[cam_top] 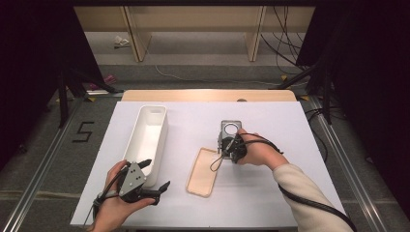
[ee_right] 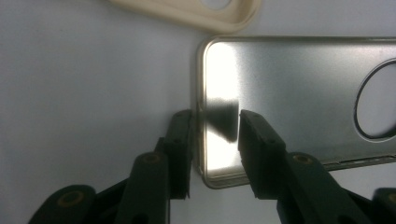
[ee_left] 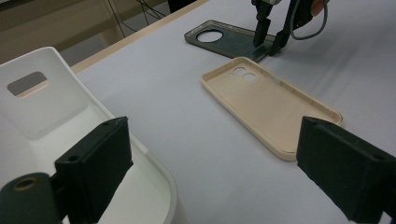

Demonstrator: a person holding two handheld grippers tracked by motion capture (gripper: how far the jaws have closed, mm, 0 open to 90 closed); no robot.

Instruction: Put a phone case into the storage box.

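White sheeting covers the table (cam_top: 270, 203) in the high view, and I see my left gripper (cam_top: 155, 175) at the near left, jaws spread apart and empty, right beside the near end of a long white bin (cam_top: 147, 137). A beige phone case (cam_top: 204, 171) lies open side up near the middle. Just beyond it sits a dark grey phone case (cam_top: 231, 128) with a round camera hole, and my right gripper (cam_top: 228, 151) points down at its near end, my hand (cam_top: 258, 151) wrapped around the body.

From the left gripper view, my two black jaws stand wide apart with nothing between them. The bin's rounded rim (ee_left: 154, 161) sits under the left jaw, and a slot handle (ee_left: 28, 84) shows in its end wall. The beige case (ee_left: 271, 105) lies ahead on the sheet, two small lens holes at its far end. Past it I see the grey case (ee_left: 224, 39) with the other gripper (ee_left: 271, 44) standing on its edge.

In the right gripper view, my jaws straddle the short edge of the grey case (ee_right: 299, 88), one outside the rim and one on the shiny inner face. A narrow gap remains, so they are not clamped yet. The beige case's corner (ee_right: 201, 14) shows just above.
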